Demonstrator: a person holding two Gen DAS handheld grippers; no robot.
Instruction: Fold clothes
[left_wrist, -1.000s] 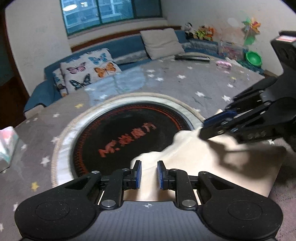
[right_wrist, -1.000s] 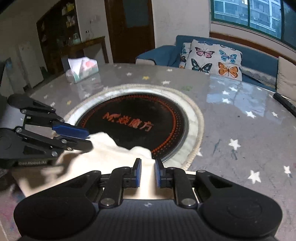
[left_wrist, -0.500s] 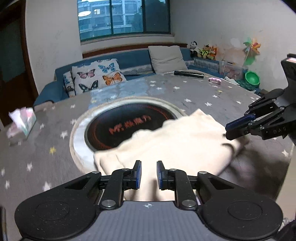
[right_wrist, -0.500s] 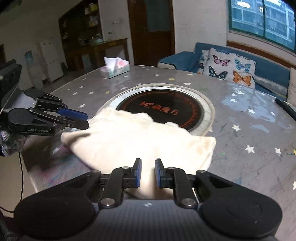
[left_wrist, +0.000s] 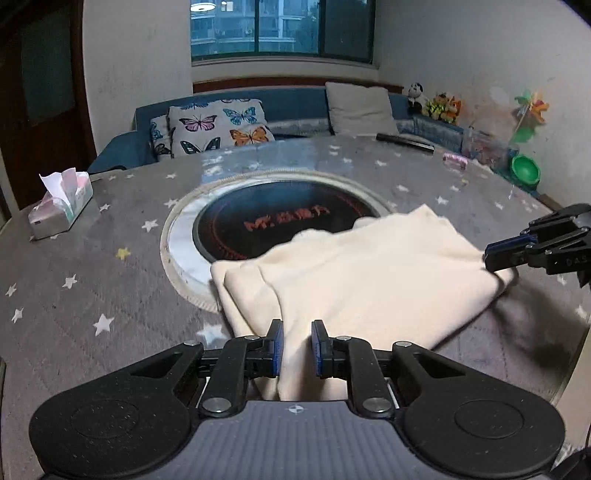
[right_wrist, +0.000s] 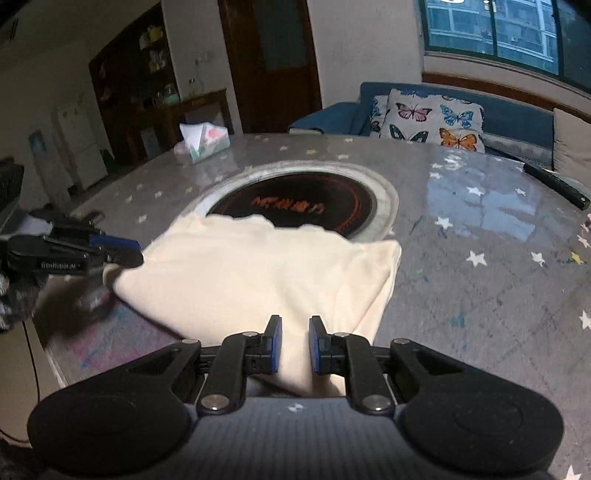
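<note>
- Cloth (left_wrist: 354, 273), cream, folded over itself, spread on grey starred table (left_wrist: 92, 288), far edge overlapping rim of round black hob (left_wrist: 273, 221) with orange lettering.
- Left gripper (left_wrist: 297, 349): blue pads (left_wrist: 277, 347) drawn near each other with a fold of cloth pinched between, near corner of cloth bunched up into the jaws.
- Same gripper from the right wrist view (right_wrist: 122, 253): tips pressed together on the cloth's left corner, which curls under them.
- Right gripper (right_wrist: 294, 345): pads (right_wrist: 275, 345) narrowly spaced, clamped on the cloth's near edge, fabric rising between them.
- Same gripper from the left wrist view (left_wrist: 502, 253): blue tips closed at the cloth's right corner, shadow cast on table below.
- Cloth (right_wrist: 251, 273) stretched between the two grippers, layered seam running along its right side, right corner resting just beside hob (right_wrist: 295, 208) rim.
- Tissue box (left_wrist: 59, 206) on far left of table, well apart from cloth; also seen across the table (right_wrist: 203, 142).
- Black remote (left_wrist: 404, 143) near far edge of table, before sofa.
- Butterfly pillow (left_wrist: 218, 127) and plain grey cushion (left_wrist: 358, 109) on blue sofa (left_wrist: 295, 101) beyond table.
- Green bowl (left_wrist: 525, 172), plush toys (left_wrist: 439, 105) and pinwheel (left_wrist: 530, 110) along right wall.
- Window (left_wrist: 282, 27) above sofa, buildings outside.
</note>
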